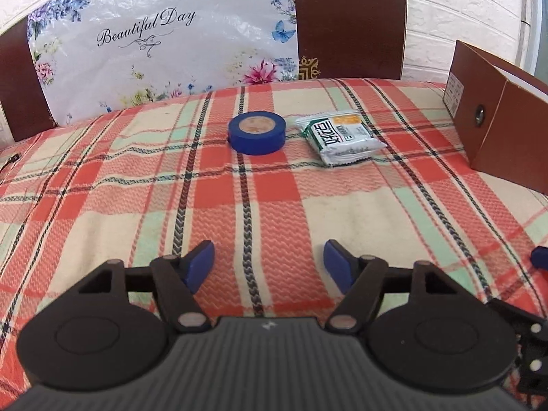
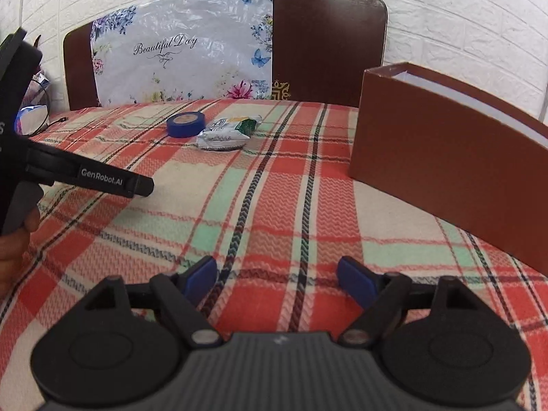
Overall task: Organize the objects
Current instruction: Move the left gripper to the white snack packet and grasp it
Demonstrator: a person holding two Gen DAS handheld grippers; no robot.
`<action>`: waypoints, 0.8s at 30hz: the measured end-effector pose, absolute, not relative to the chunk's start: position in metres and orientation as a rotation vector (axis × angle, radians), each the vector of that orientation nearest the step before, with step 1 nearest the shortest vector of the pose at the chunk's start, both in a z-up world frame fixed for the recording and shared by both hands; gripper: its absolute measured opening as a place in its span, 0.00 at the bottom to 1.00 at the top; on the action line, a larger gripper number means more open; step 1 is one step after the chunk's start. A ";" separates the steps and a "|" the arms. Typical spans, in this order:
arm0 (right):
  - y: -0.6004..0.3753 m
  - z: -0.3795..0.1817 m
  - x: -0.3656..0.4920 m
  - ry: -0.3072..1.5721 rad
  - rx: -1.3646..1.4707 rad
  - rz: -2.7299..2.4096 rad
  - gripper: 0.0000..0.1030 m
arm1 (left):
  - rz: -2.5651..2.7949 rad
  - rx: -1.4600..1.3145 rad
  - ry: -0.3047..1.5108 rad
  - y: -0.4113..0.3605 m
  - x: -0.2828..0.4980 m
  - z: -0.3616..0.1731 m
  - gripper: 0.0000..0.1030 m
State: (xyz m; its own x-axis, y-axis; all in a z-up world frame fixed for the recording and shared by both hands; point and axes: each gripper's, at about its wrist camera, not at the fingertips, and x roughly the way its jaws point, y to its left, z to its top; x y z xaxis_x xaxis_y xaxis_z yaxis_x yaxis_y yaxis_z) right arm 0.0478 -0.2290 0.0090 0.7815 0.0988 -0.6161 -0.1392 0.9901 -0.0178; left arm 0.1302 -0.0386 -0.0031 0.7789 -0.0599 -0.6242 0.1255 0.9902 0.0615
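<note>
The left gripper (image 1: 269,262) hovers low over a plaid cloth (image 1: 274,205), its blue pads (image 1: 200,265) spread wide with nothing between them. The right gripper (image 2: 278,281) sits beside it, likewise spread wide and empty. Both seem parked near the table's front edge, probably because no object has been chosen yet.

Ahead of the left gripper, well apart from it, a blue tape roll (image 1: 257,132) lies flat on the cloth, its hole facing up. Being round, it has no long axis; lying flat, it could be pinched across its width from above. Just to its right, close but apparently not touching, lies a snack packet (image 1: 340,137), flat and printed side up. Its long axis runs from near-right to far-left in the left view, with one crimped end toward the camera.

Farther right stands an open brown box (image 2: 445,171), its long side running away along the table's right edge. It is likely the place for the loose items. From the right gripper it is near; the tape and packet are farther off.

Behind the table, a chair back (image 2: 328,41) holds a floral plastic bag (image 2: 178,51).
</note>
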 end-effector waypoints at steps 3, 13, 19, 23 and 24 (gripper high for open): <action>-0.230 0.008 0.048 0.669 -0.052 0.116 0.84 | -0.105 0.097 0.659 -0.035 0.126 -0.003 0.74; -0.214 0.008 0.062 0.690 -0.037 0.063 0.91 | -0.142 0.109 0.630 -0.029 0.126 -0.008 0.81; -0.196 0.007 0.077 0.690 -0.060 0.078 0.91 | -0.170 0.115 0.620 -0.022 0.131 -0.009 0.84; -0.181 0.008 0.094 0.683 -0.090 0.108 0.91 | -0.178 0.113 0.612 -0.015 0.134 -0.009 0.84; -0.178 0.008 0.100 0.681 -0.098 0.118 0.91 | -0.174 0.111 0.610 -0.013 0.135 -0.008 0.84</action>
